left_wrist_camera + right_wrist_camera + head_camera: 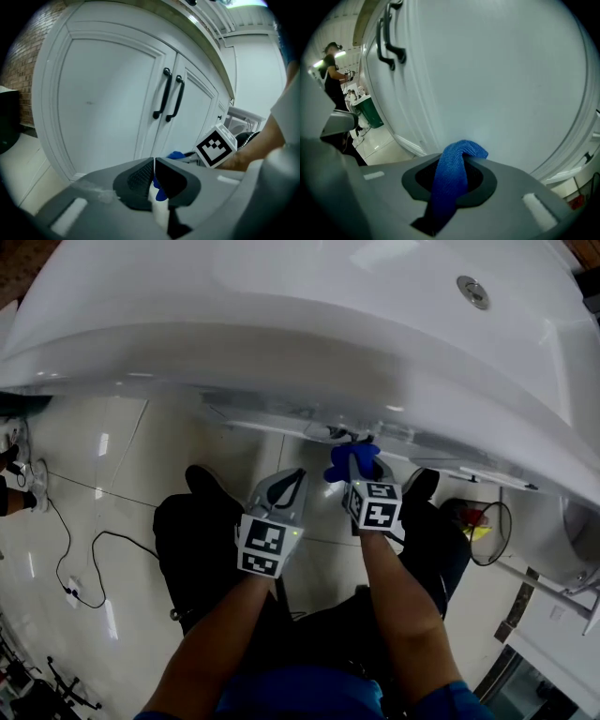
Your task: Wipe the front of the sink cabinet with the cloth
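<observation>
The right tongs point(457, 164) pinch the blue cloth point(451, 178), its fold just in front of the white cabinet point(497, 79) door. The left tongs point(153, 179) are closed and empty, facing the cabinet's black handles point(168, 93)

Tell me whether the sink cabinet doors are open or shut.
Shut. In the left gripper view both cabinet doors sit flush, their edges meeting between the two black handles, with no gap showing the inside.

Grey left tool point(285, 484), right tool point(353, 463), marker cubes point(263, 546), blue shirt point(302, 696), black trousers point(199, 554)
</observation>
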